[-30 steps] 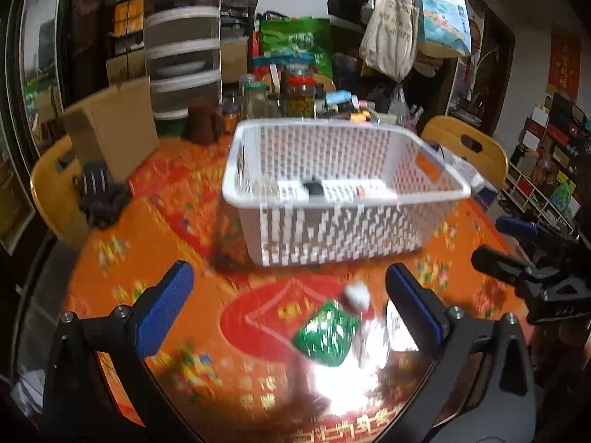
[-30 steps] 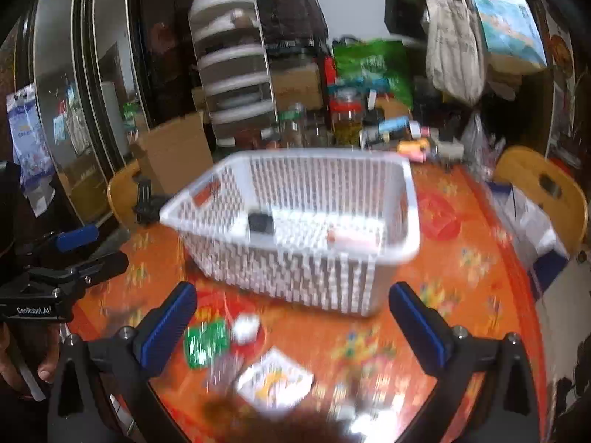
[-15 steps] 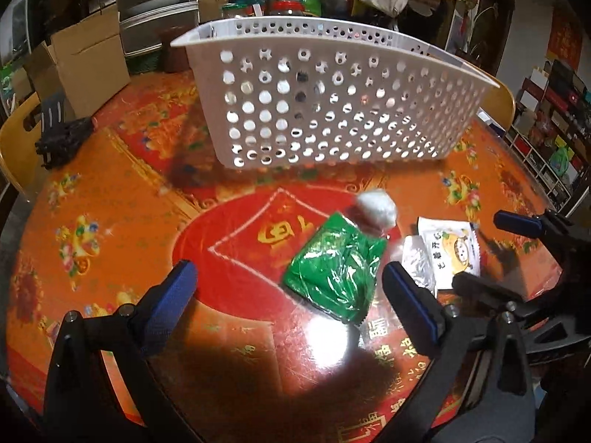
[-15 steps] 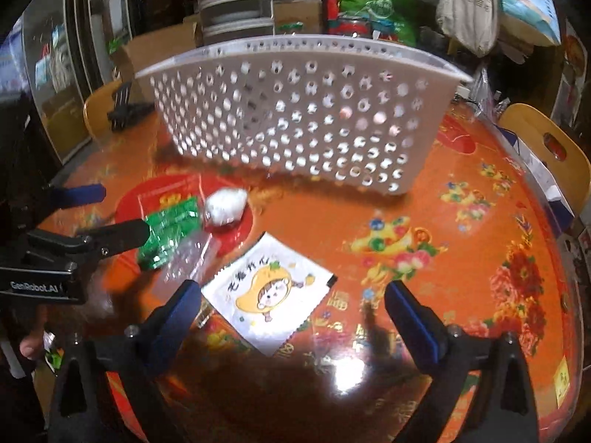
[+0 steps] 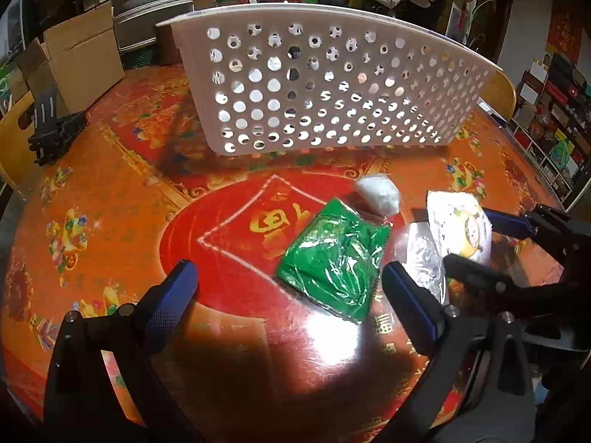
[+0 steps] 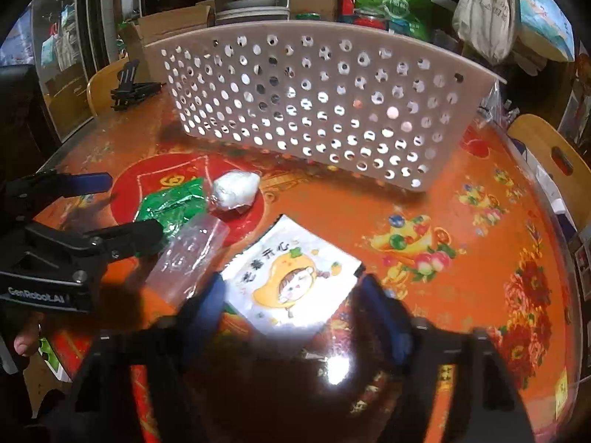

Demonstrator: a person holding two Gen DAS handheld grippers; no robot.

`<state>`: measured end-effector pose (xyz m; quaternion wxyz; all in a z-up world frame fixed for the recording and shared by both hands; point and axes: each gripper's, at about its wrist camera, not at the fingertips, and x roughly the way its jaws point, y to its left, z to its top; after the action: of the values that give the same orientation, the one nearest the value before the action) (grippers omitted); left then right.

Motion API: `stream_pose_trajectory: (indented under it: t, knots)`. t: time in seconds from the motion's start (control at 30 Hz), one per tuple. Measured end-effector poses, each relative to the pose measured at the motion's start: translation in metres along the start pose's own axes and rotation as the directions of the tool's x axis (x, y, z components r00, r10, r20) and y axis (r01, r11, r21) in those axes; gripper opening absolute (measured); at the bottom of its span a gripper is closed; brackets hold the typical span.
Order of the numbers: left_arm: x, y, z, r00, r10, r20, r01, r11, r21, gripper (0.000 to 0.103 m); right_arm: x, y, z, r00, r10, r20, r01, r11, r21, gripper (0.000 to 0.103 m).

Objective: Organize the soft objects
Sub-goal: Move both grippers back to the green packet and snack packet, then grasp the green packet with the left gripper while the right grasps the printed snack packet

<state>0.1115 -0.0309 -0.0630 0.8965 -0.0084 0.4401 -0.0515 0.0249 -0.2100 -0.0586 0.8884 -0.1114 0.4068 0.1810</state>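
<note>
A green wrapped packet [image 5: 334, 258] lies on the table between the open fingers of my left gripper [image 5: 288, 288]. A white soft lump [image 5: 378, 194] lies just beyond it, and a clear plastic bag [image 5: 424, 258] beside it. A white cartoon packet [image 6: 291, 277] lies flat with its near edge between the open fingers of my right gripper [image 6: 291, 310]. The green packet [image 6: 171, 203], white lump [image 6: 236, 188] and clear bag [image 6: 188, 254] also show in the right wrist view. The white perforated basket [image 5: 325, 99] stands behind them.
The round table [image 6: 461, 221] has a glossy orange and red cover. A black clip stand [image 5: 51, 129] sits at its far left by a cardboard box [image 5: 81, 59]. Wooden chairs [image 6: 554, 155] stand around it. Jars, bags and shelves crowd the back.
Both grippers have come down and closer to the table. The left now has the green packet between its fingers, the right has the cartoon packet's edge between its fingers. The right's fingers have narrowed.
</note>
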Motion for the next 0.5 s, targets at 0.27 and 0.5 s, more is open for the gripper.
stream_pose_trajectory:
  t: [0.27, 0.5]
  knots:
    - [0.009, -0.008, -0.003, 1.0, -0.019, -0.018, 0.019, 1.0, 0.021, 0.099, -0.007, 0.003, -0.002, 0.999, 0.016, 0.032, -0.016, 1.0, -0.002, 0.029]
    - [0.012, -0.014, -0.003, 1.0, -0.008, -0.025, 0.009, 0.999, 0.041, 0.091, -0.009, -0.003, -0.005, 0.997, 0.051, 0.056, -0.052, 0.998, 0.029, 0.016]
